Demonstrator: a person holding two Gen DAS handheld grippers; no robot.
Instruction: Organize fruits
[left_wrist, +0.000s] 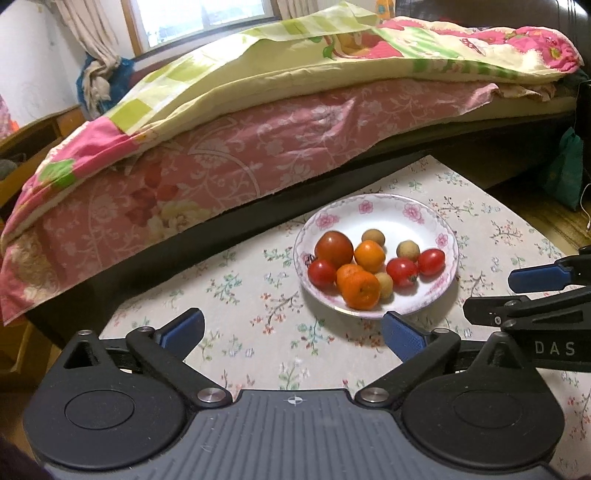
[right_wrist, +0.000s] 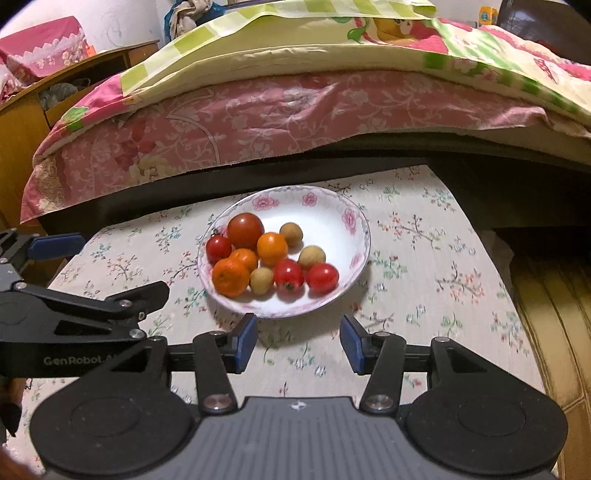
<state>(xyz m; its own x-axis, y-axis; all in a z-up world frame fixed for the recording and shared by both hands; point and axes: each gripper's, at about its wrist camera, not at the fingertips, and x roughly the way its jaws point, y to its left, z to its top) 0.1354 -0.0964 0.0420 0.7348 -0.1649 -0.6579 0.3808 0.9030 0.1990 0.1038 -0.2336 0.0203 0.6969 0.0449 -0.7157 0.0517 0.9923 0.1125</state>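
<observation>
The left gripper (left_wrist: 293, 332) has its jaws spread wide, with nothing between the blue pads; only the flowered tablecloth (left_wrist: 236, 295) shows in the gap. The right gripper (right_wrist: 297, 341) stands partly open, its pads also apart and empty over the cloth. Neither touches the plate (right_wrist: 332, 221), which sits just beyond both sets of fingertips, toward the far edge of the table, near the bed (right_wrist: 258, 110).

All the fruit lies on the plate: one large tomato (right_wrist: 245, 229), three small tomatoes (right_wrist: 322, 277), three oranges (right_wrist: 272, 248) and three small tan round fruits (right_wrist: 291, 233), bunched on the left and near part of the plate, many touching.

In the left wrist view the right gripper enters from the right edge, cut off by the frame. In the right wrist view the left gripper enters from the left edge, likewise cut off. The tan fruits are too small to identify. The near edge of the table is hidden behind the gripper bodies.
</observation>
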